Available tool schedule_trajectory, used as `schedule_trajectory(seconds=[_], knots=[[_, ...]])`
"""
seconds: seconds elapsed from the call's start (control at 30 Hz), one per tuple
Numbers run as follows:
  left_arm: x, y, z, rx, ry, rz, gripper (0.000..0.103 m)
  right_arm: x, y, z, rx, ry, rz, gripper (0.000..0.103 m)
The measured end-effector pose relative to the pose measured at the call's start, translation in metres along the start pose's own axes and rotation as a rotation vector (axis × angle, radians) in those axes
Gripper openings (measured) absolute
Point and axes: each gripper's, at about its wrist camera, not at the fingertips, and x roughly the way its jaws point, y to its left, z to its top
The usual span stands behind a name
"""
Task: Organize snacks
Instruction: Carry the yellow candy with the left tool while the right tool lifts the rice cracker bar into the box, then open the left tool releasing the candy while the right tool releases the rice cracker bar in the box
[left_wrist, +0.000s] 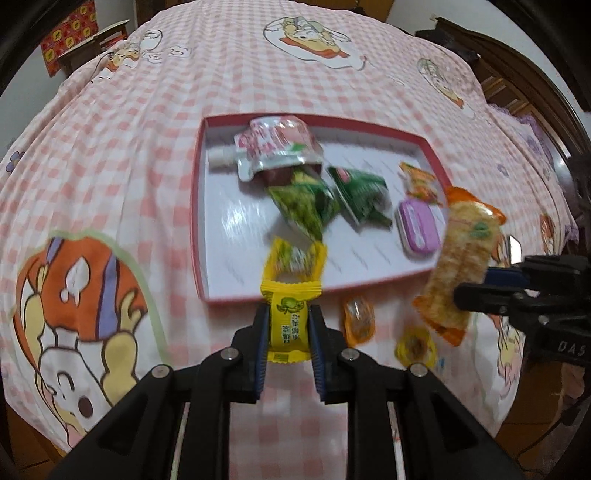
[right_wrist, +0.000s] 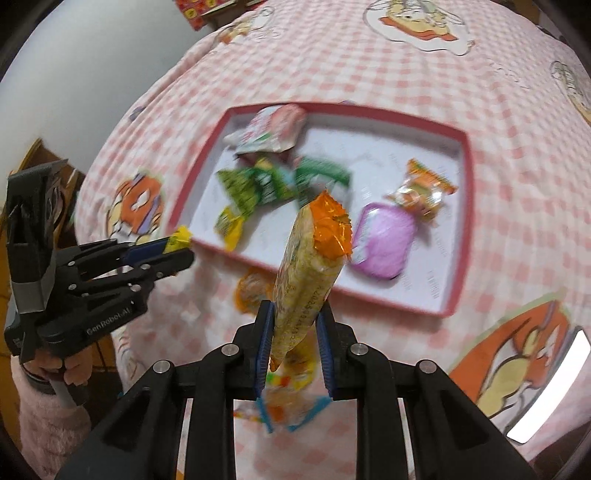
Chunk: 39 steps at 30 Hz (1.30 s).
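Note:
My left gripper (left_wrist: 288, 317) is shut on a yellow candy packet (left_wrist: 288, 314), held just short of the near rim of the red-edged white tray (left_wrist: 221, 266). In the tray lie a pink-white pouch (left_wrist: 277, 142), two green packets (left_wrist: 306, 199), a purple case (left_wrist: 417, 227) and a small orange packet (left_wrist: 421, 182). My right gripper (right_wrist: 297, 317) is shut on a long orange-ended cracker pack (right_wrist: 310, 258), held upright above the tray's near edge (right_wrist: 369, 295). The same cracker pack (left_wrist: 461, 258) shows at the right of the left wrist view.
A pink checked cartoon-print cloth (left_wrist: 147, 147) covers the surface. Two small wrapped sweets, an orange one (left_wrist: 358, 319) and a yellow one (left_wrist: 415, 347), lie on the cloth near the tray. A colourful packet (right_wrist: 288, 398) lies under my right gripper. A hand in a pink fluffy sleeve (right_wrist: 48, 406) holds the left gripper.

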Motion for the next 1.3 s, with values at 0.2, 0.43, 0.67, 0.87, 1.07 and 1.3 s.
schedule_trajectory(seconds=[0.2,0.43,0.67,0.87,1.07,1.3], knots=[[0.015,-0.001,0.027,-0.002,-0.002,0.027,0.021,0.002,-0.028,0.028,0.045,0.017,-0.054,0.024],[0.039,0.005,0.045,-0.017,0.005,0.066,0.020,0.016,-0.059,0.051,0.095,0.038,-0.111,0.024],[0.058,0.011,0.056,-0.040,0.023,0.080,0.020,0.015,-0.066,0.069,0.085,0.002,-0.143,0.024],[0.061,0.007,0.063,-0.033,0.010,0.095,0.020,0.029,-0.062,0.086,0.083,-0.004,-0.121,0.024],[0.062,0.005,0.067,-0.031,0.012,0.101,0.021,0.045,-0.055,0.093,0.080,-0.003,-0.103,0.026],[0.061,-0.001,0.060,-0.007,0.026,0.107,0.046,0.044,-0.052,0.087,0.074,-0.035,-0.079,0.045]])
